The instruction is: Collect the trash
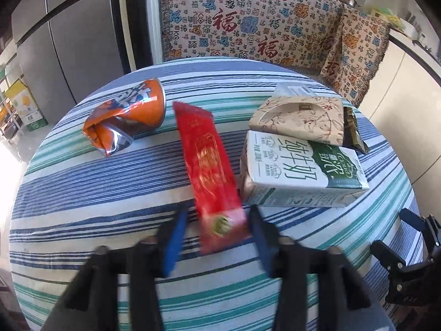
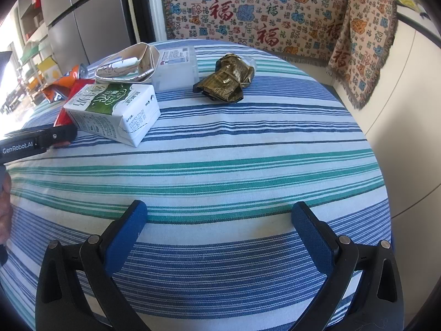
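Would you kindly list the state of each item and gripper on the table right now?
Left gripper: open, fingers either side of the red wrapper's near end.
Right gripper: open, empty.
Red wrapper: flat, not yet gripped.
Orange can: crushed, on its side.
Milk carton: lying down, dented.
Paper box: open, squashed.
Gold wrapper: crumpled.

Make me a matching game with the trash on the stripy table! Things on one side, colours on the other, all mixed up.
Things:
1. crushed can
2. long wrapper
3. milk carton
4. crumpled foil wrapper

Colours:
A. white and green
B. dark gold
C. orange
D. red

Pairs: 1-C, 2-D, 3-A, 4-B
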Available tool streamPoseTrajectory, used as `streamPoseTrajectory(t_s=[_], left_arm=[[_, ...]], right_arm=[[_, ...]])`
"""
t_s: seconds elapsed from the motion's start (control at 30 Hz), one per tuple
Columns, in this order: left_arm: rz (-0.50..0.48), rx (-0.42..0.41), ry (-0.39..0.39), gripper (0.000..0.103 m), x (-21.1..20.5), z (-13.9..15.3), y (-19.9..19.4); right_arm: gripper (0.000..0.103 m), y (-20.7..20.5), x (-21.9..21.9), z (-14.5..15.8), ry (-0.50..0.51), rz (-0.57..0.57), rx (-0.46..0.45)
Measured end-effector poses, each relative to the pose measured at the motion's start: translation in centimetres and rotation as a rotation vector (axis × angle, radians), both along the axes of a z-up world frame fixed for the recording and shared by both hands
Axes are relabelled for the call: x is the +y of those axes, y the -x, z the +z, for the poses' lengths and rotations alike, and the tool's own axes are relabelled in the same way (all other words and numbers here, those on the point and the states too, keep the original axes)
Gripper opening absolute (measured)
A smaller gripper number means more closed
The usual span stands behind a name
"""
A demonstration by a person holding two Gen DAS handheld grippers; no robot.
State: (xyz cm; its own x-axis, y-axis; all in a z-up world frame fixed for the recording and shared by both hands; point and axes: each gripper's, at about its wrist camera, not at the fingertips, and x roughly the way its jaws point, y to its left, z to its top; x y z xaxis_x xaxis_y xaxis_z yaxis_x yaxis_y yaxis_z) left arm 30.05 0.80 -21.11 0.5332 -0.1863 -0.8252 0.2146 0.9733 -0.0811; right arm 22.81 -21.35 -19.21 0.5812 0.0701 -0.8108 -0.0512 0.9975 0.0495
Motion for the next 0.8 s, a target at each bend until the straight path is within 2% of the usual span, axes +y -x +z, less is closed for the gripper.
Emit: streamPoseTrajectory(t_s=[0.07, 0.17, 0.27, 0.37, 0.4, 0.43, 0.53, 0.6, 0.7, 0.8], left_arm=[[-0.015, 0.016, 0.016, 0.031, 0.6, 0.5, 1.0], [-0.028, 0.033, 0.000, 0.031, 2.5, 1.1, 3.4], [-0.035, 0.058, -0.005, 0.032, 4.2, 0.5, 6.0], [-0.029, 0.010, -0.022, 0.040, 4.6, 0.1, 7.5], [-0.026, -0.004, -0.030, 0.048, 4.5, 0.0, 7.5], [-0.026, -0.010, -0.037, 0.063, 4.3, -0.1, 7.5], [-0.030, -0.058, -0.069, 0.077, 3.6, -0.6, 7.5], [-0.022, -0.065, -0.056, 0.082, 3.9, -0.8, 7.3], [-0.003, -0.072, -0.054, 0.084, 4.0, -1.0, 6.8], [-0.001, -0.072, -0.055, 0.085, 3.9, -1.1, 6.7]], right_arm=[[0.103, 0.1, 0.0, 0.0, 0.000, 0.000, 0.000], [0.103, 0.0, 0.0, 0.0, -0.001, 0.000, 0.000], [0.103, 0.3, 0.1, 0.0, -0.005, -0.001, -0.001], [0.103, 0.3, 0.0, 0.0, -0.008, -0.001, -0.001], [0.103, 0.3, 0.0, 0.0, -0.012, 0.004, -0.002], [0.103, 0.3, -0.2, 0.1, -0.020, 0.013, -0.001], [0.099, -0.3, -1.6, 1.4, -0.055, -0.027, -0.049], [0.098, -1.9, -2.9, 2.9, -0.105, -0.082, -0.082], [0.096, -5.7, -3.6, 4.2, -0.163, -0.104, -0.069], [0.080, -9.9, -2.7, 4.2, -0.147, -0.089, -0.026]])
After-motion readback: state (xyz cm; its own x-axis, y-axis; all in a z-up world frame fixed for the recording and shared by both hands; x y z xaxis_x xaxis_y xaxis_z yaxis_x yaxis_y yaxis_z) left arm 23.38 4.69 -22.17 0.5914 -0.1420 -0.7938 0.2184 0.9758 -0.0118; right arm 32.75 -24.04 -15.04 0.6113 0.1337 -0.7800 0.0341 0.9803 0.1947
